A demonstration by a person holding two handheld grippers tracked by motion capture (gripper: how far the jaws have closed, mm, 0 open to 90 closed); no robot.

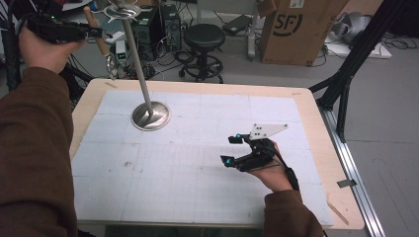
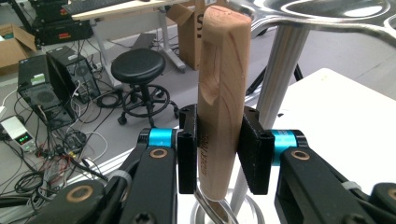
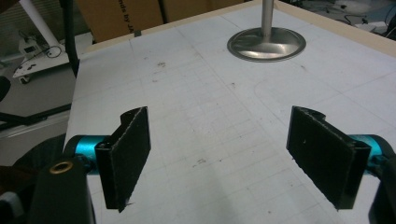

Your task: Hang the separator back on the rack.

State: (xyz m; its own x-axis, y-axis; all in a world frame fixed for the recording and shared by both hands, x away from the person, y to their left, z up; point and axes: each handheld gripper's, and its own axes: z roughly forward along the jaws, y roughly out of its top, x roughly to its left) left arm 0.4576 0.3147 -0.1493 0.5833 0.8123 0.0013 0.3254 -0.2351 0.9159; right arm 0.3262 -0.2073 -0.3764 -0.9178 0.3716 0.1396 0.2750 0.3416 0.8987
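Progress | left gripper point(image 2: 218, 154) grasps light wooden utensil handle point(image 2: 222, 88) beside tall steel rack point(image 1: 132, 11), hanging undone | right gripper point(image 3: 229, 156) gapes empty

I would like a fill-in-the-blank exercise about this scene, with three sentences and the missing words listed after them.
1. The left hand-held gripper is shut on a handle made of ____.
2. The jaws of the right hand-held gripper stand ____, with nothing between them.
3. The round base of the metal stand rests on the ____ mat that covers the table.

Missing words: wood; open; white
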